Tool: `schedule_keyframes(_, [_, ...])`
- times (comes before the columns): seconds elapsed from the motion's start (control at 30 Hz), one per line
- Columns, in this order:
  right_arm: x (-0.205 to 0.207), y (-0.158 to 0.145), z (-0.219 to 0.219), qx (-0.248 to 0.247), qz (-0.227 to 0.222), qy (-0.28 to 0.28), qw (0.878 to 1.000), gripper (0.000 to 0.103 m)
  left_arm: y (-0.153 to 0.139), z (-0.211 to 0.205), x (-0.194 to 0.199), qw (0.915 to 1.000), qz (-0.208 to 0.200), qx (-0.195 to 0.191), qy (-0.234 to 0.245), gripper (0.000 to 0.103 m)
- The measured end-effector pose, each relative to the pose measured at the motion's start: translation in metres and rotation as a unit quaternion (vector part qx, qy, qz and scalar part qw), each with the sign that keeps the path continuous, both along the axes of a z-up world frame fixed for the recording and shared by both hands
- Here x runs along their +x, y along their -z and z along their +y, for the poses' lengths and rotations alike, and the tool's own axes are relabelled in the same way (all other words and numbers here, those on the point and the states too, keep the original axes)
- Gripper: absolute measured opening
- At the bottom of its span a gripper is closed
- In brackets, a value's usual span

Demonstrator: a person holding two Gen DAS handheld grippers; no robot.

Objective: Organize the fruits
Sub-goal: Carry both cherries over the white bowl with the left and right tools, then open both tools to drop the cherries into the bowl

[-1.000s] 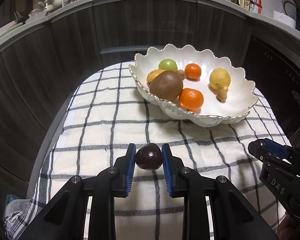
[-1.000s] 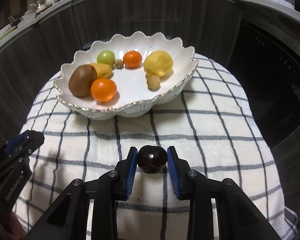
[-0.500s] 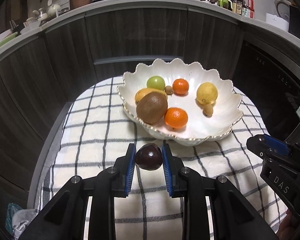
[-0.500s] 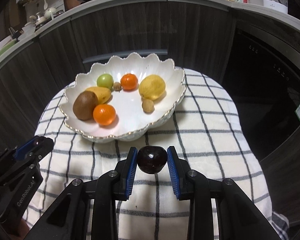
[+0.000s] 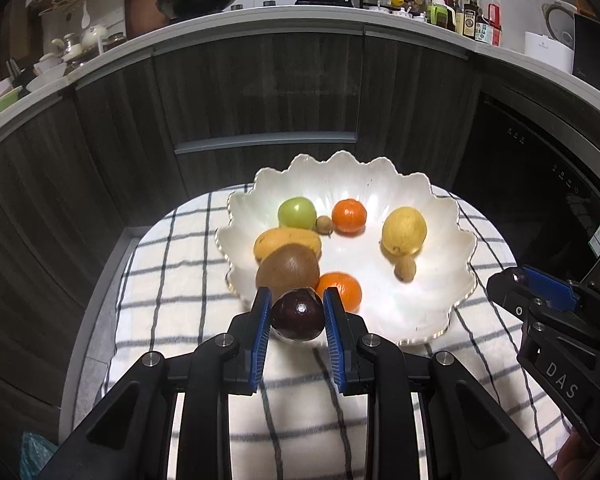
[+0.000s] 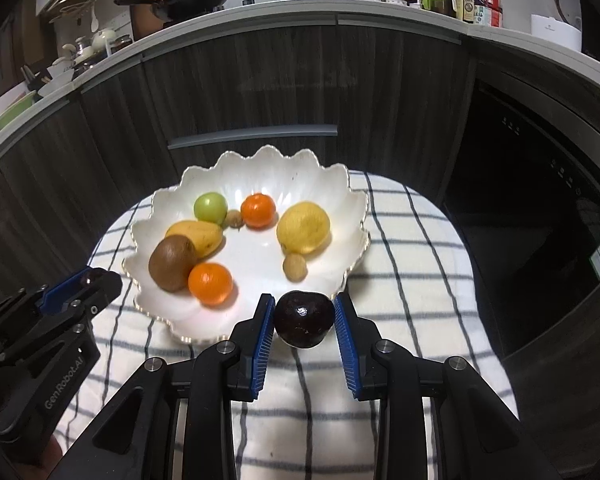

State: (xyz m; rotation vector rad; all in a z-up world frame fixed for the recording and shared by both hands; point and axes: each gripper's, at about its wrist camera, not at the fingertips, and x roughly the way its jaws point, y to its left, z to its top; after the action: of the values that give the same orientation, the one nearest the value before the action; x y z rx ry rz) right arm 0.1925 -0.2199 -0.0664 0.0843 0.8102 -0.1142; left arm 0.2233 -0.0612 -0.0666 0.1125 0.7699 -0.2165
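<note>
Left hand-held gripper (image 5: 298, 314) pinches a dark plum (image 5: 298, 314) between its pads (right one's (image 6: 304, 318) clamping another plum (image 6: 304, 319)), both over the bowl's (image 5: 456, 264) near rim.

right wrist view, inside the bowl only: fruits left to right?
Kiwi → green fruit → far orange → lemon. Mango, near orange and the two small brown fruits overlap these in position, so left out.

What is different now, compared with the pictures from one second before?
Both grippers, left gripper and right gripper, have risen and come closer to the white bowl, each carrying its dark fruit; each fruit now shows over the bowl's near rim instead of over the checked cloth. Nothing was taken or let go. The fruits in the bowl lie as before.
</note>
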Motion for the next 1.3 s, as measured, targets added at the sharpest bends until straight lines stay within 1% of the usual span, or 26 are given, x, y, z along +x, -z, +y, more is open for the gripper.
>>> schedule_keyframes(0.2, [0.024,0.001,0.0,0.002,0.002,-0.01,1.0,0.032,0.003,-0.008,0.024,1.0,0.005,0.001,0.007,0.027])
schedule_keyframes(0.53, [0.055,0.021,0.002,0.006,0.025,-0.022,0.999,0.032,0.024,-0.011,0.056,0.9996,0.027,0.005,0.012,0.027])
schedule_keyframes(0.77, [0.066,0.03,0.004,0.007,0.037,-0.028,0.999,0.032,0.038,-0.013,0.064,0.9991,0.041,0.008,0.013,0.027])
schedule_keyframes(0.97, [0.07,0.034,0.005,0.01,0.042,-0.033,0.999,0.032,0.042,-0.012,0.067,0.9987,0.049,0.009,0.012,0.027])
schedule_keyframes(1.0, [0.07,0.034,0.005,0.009,0.041,-0.033,0.999,0.032,0.042,-0.012,0.067,0.9987,0.049,0.009,0.011,0.03])
schedule_keyframes(1.1, [0.071,0.033,0.006,0.007,0.041,-0.034,0.999,0.034,0.04,-0.01,0.066,0.9989,0.044,0.012,0.007,0.042])
schedule_keyframes(1.13, [0.07,0.033,0.006,0.006,0.04,-0.033,0.999,0.038,0.04,-0.01,0.066,0.999,0.043,0.013,0.006,0.045])
schedule_keyframes(1.17, [0.07,0.032,0.006,0.005,0.038,-0.033,0.999,0.045,0.039,-0.009,0.066,0.999,0.043,0.013,0.005,0.046])
schedule_keyframes(1.2, [0.069,0.031,0.006,0.003,0.034,-0.031,0.999,0.049,0.039,-0.008,0.066,0.999,0.043,0.013,0.004,0.05])
schedule_keyframes(1.27, [0.067,0.028,0.006,-0.001,0.029,-0.027,0.999,0.064,0.038,-0.007,0.065,0.999,0.042,0.015,0.0,0.058])
schedule_keyframes(1.3, [0.066,0.027,0.006,-0.003,0.026,-0.024,0.999,0.067,0.037,-0.006,0.065,0.9991,0.04,0.016,-0.003,0.063])
